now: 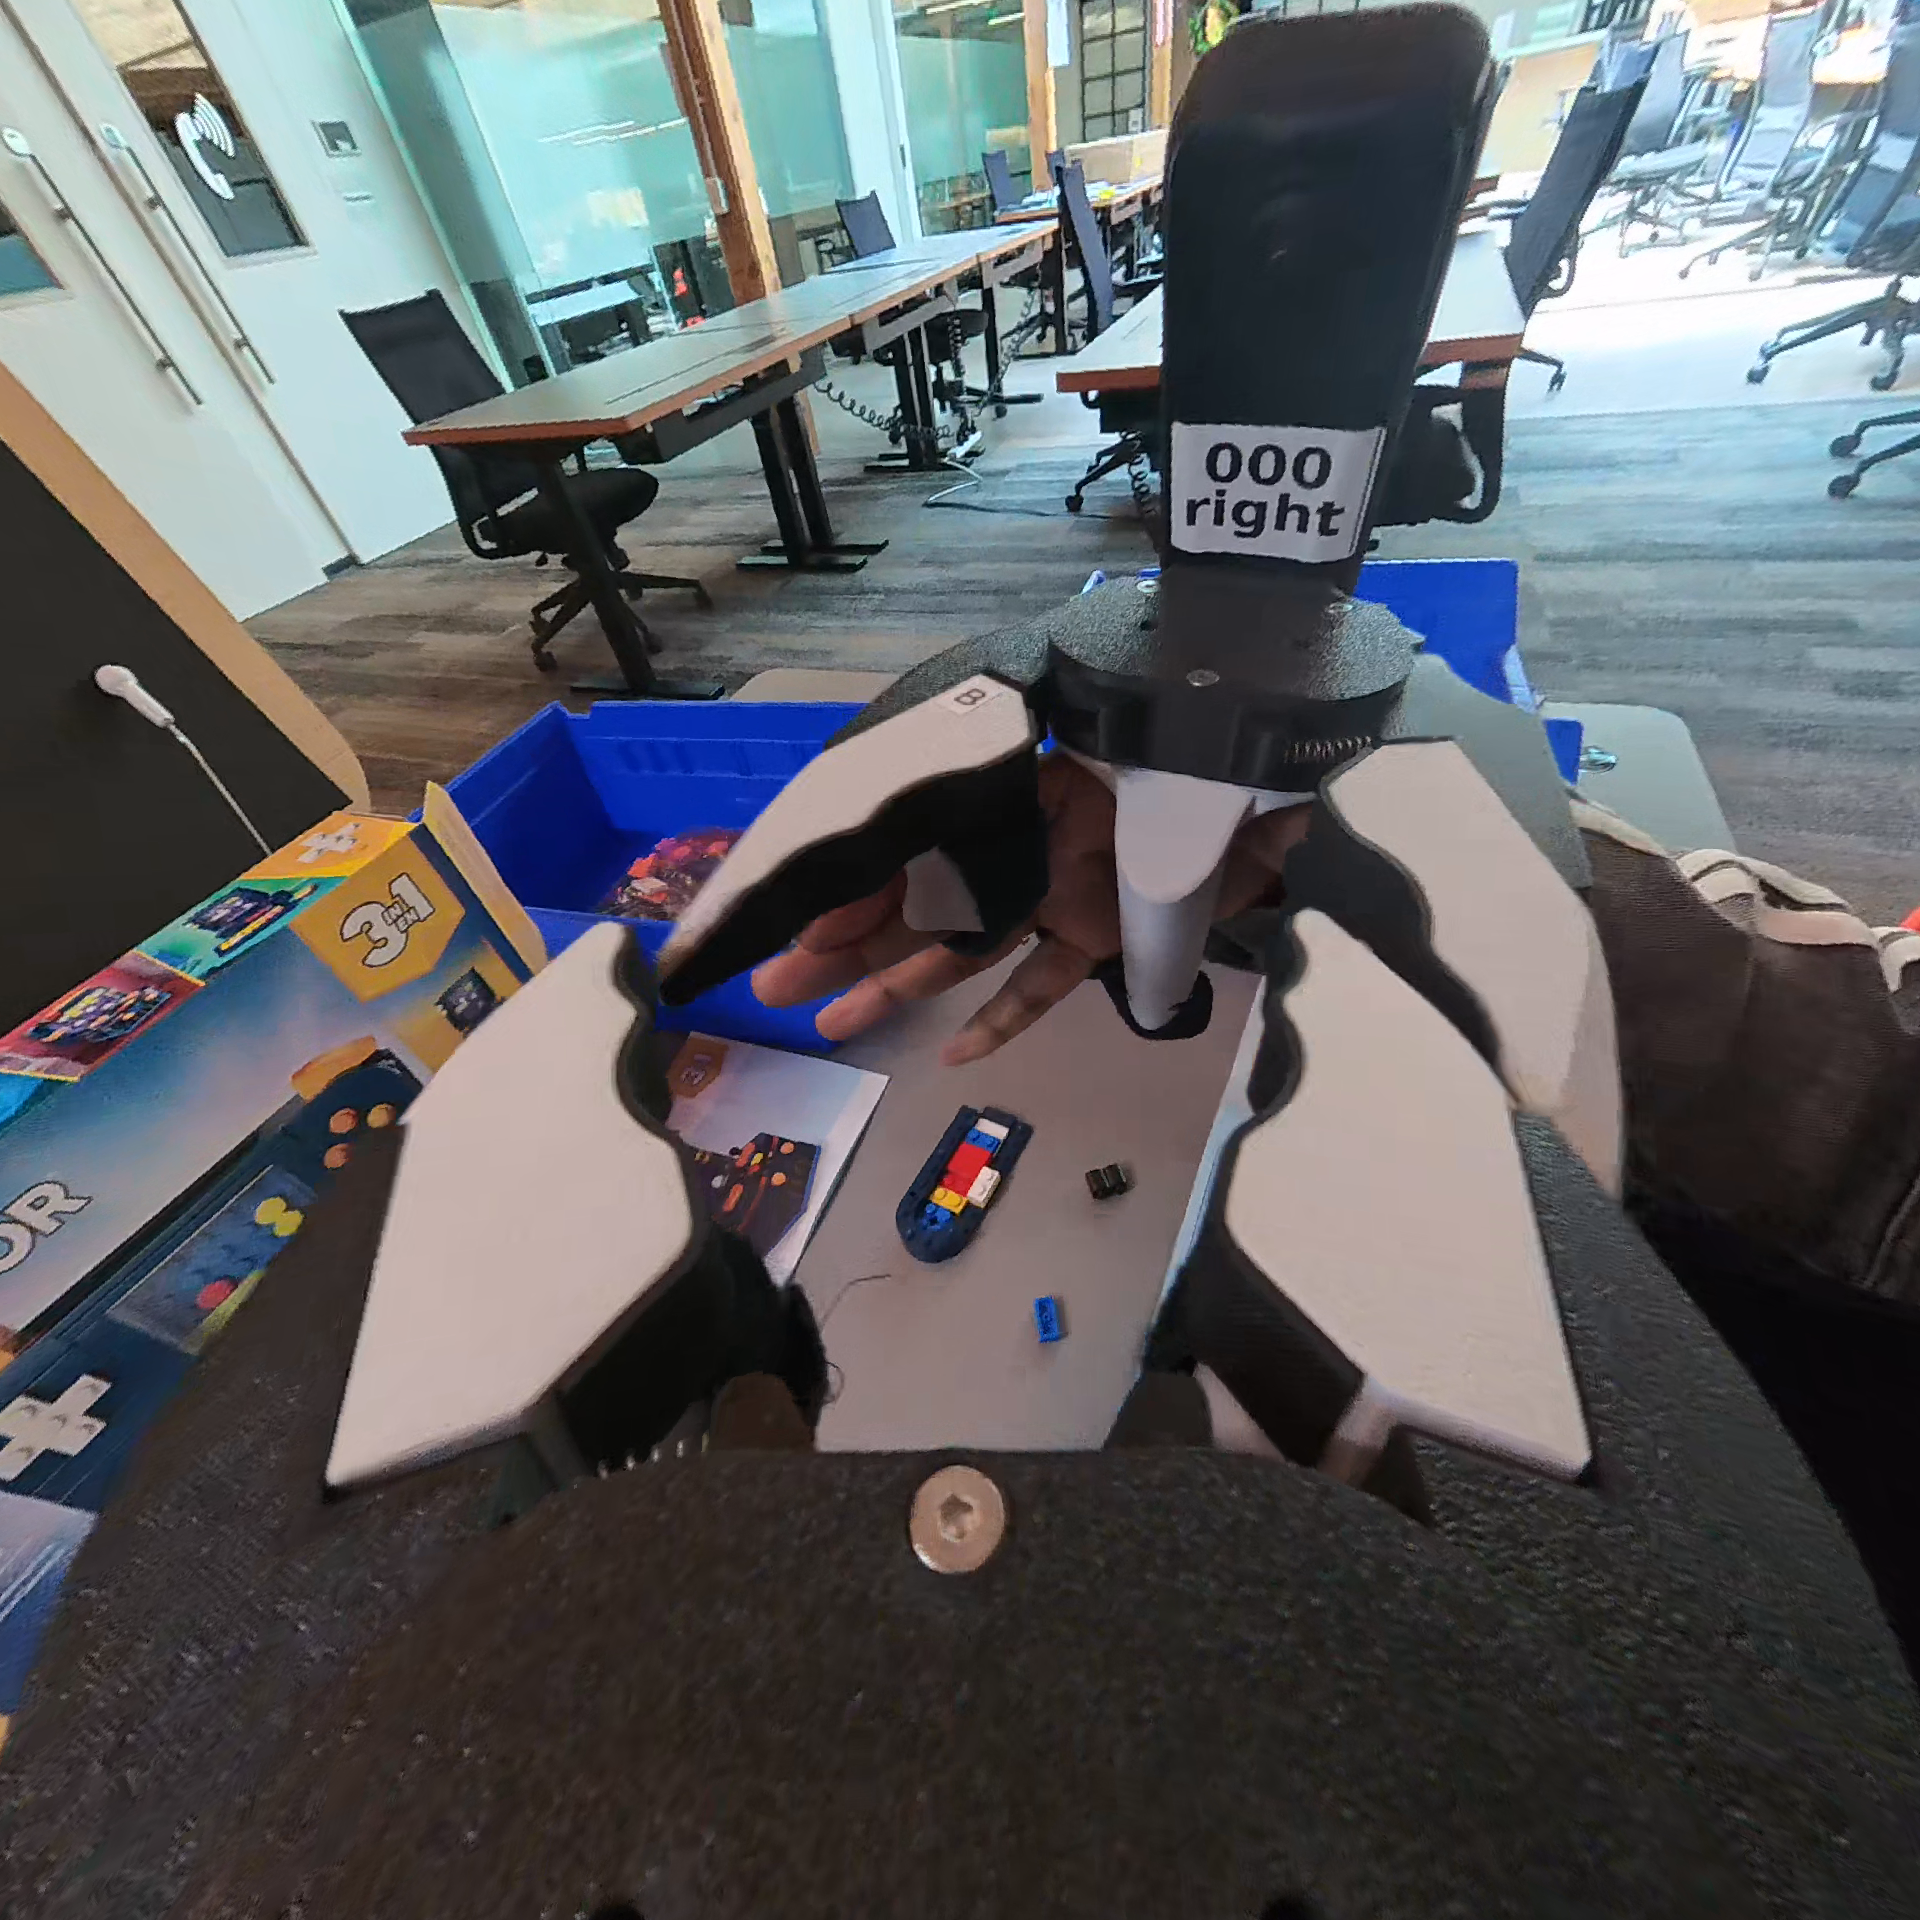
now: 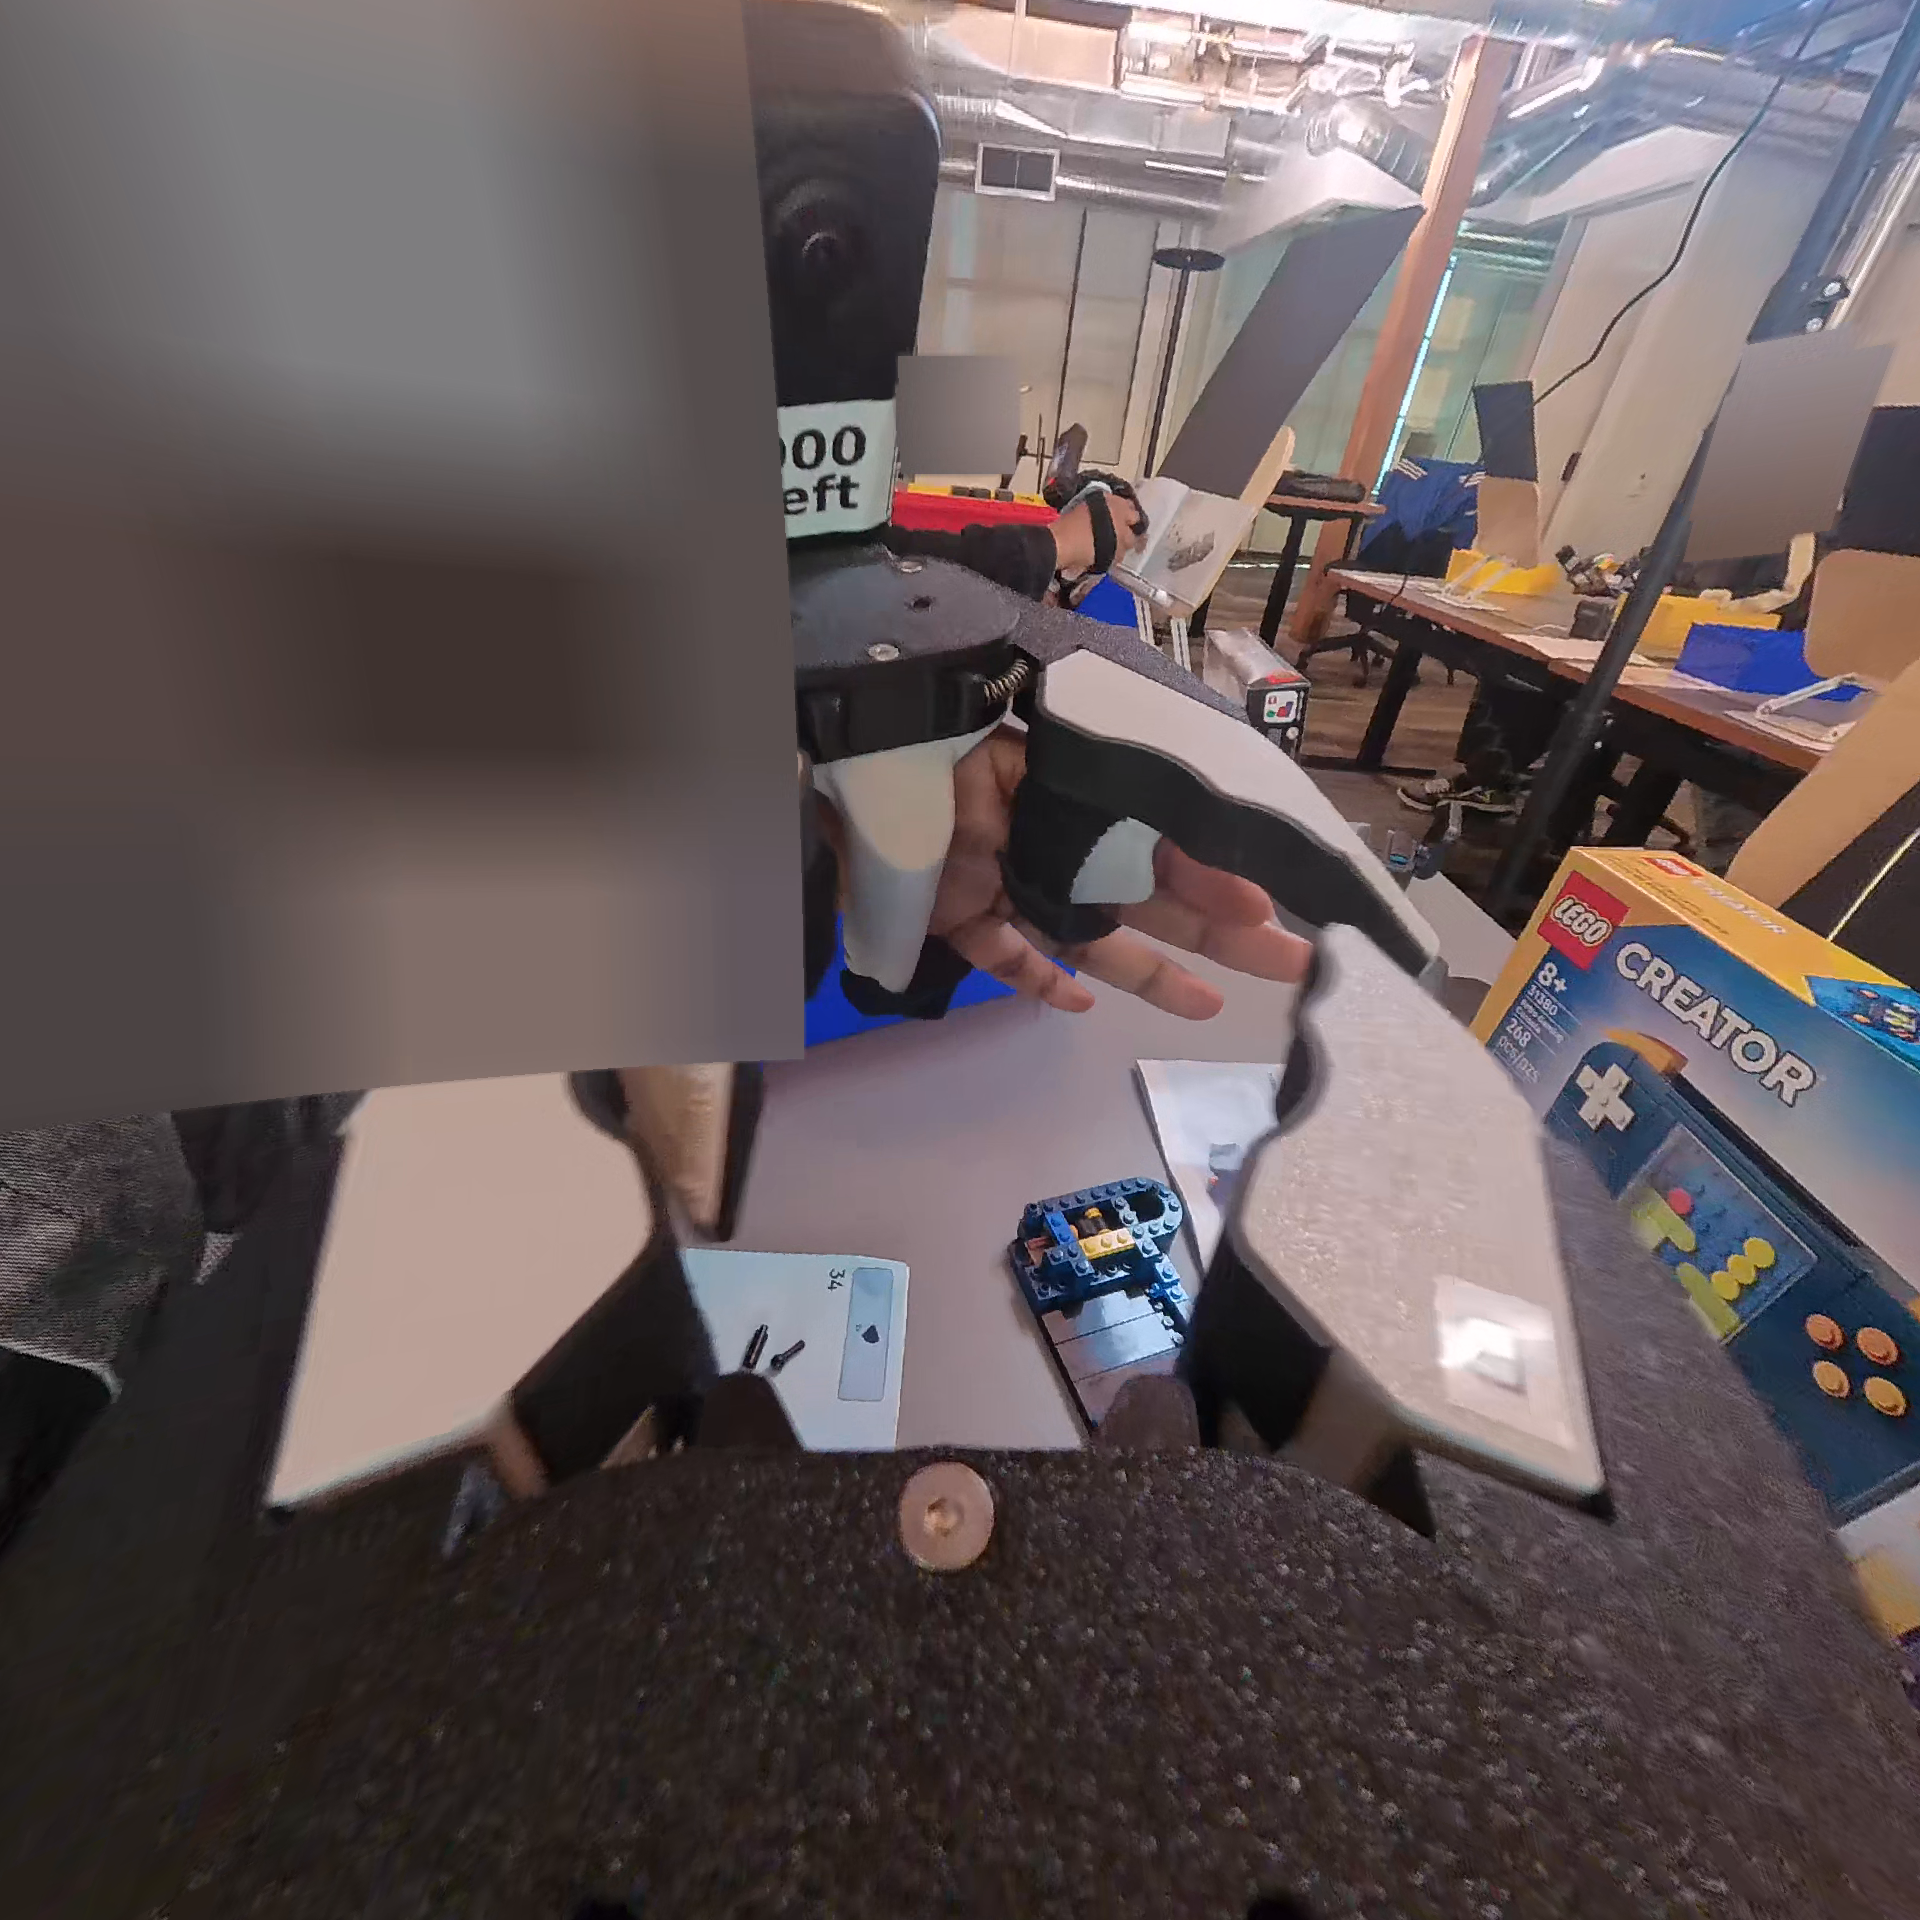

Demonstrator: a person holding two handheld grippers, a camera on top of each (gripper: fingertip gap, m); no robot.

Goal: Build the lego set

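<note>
Both hand-held grippers are held above a grey table [image 1: 1122,1101], facing each other, jaws spread wide and nothing grasped. Below and between the fingers of the left gripper [image 1: 956,1039] lies a small dark-blue brick boat [image 1: 961,1195] with red, yellow and white studded plates; a loose blue brick [image 1: 1047,1320] sits nearer the gripper, a tiny black piece [image 1: 1108,1180] just to the right. Under the right gripper [image 2: 977,1039] a blue studded frame assembly [image 2: 1107,1262] rests, with a printed sheet [image 2: 821,1351] bearing two black pins to its left. Such hard, glossy, small plastic parts are judged best approached squarely, pads closed on flat sides, not studs. A glossy cardboard box [image 2: 1704,1143] stands aside.
</note>
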